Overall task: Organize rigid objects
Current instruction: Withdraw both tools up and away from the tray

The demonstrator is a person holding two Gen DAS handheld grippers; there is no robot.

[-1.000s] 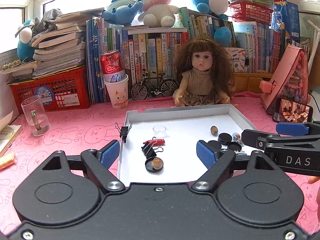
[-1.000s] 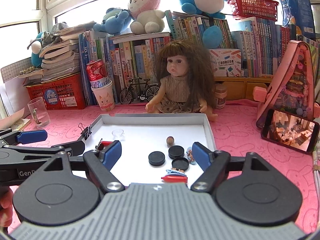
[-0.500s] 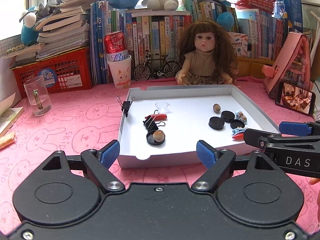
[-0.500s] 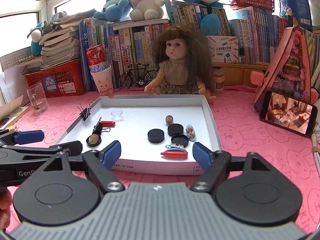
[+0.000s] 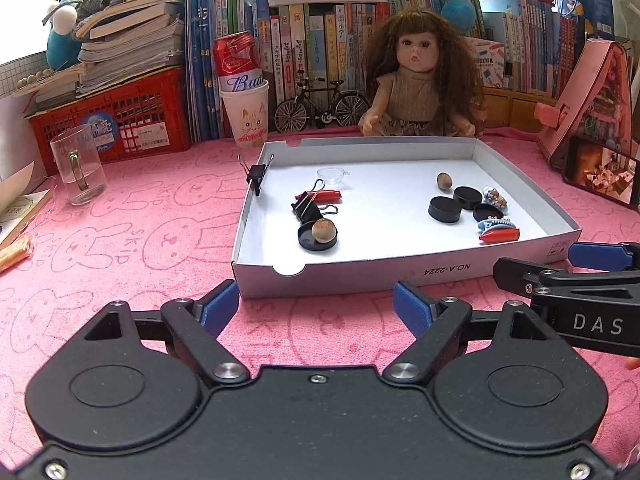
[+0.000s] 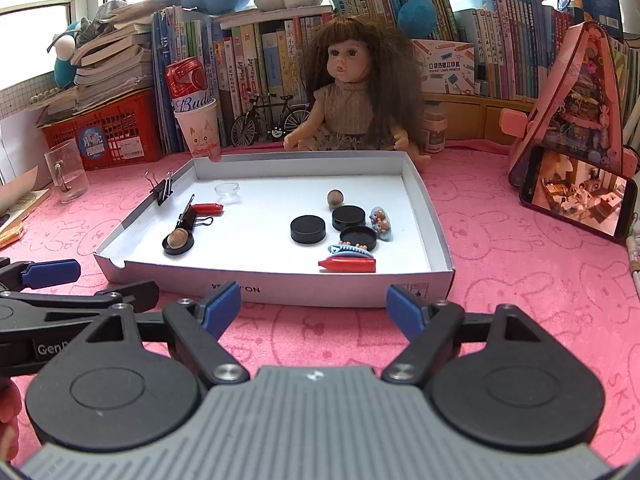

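Note:
A shallow white box lid (image 5: 400, 270) (image 6: 280, 290) lies on the pink cloth. Inside it sit black round caps (image 5: 445, 209) (image 6: 308, 229), a nut on a black lid (image 5: 322, 229) (image 6: 178, 238), a second nut (image 6: 335, 197), black binder clips (image 5: 308, 210) (image 6: 188, 218), red caps (image 5: 500, 235) (image 6: 348, 265), a blue hair clip (image 6: 352, 249) and a small clear dish (image 5: 332, 176). My left gripper (image 5: 316, 310) hangs open just in front of the lid's near wall, nothing between its fingers. My right gripper (image 6: 314, 308) is open too, empty, at the same near wall.
A doll (image 5: 416, 88) sits behind the lid before a row of books. A paper cup with a red can (image 5: 244, 116), a glass mug (image 5: 78, 170), a red crate (image 5: 116, 124), a toy bicycle (image 5: 320, 110) and a phone (image 6: 576, 196) against a pink stand surround it.
Both grippers have sunk and drawn back from over the lid; their fingertips now sit in front of its near wall. Nothing in the lid has moved.

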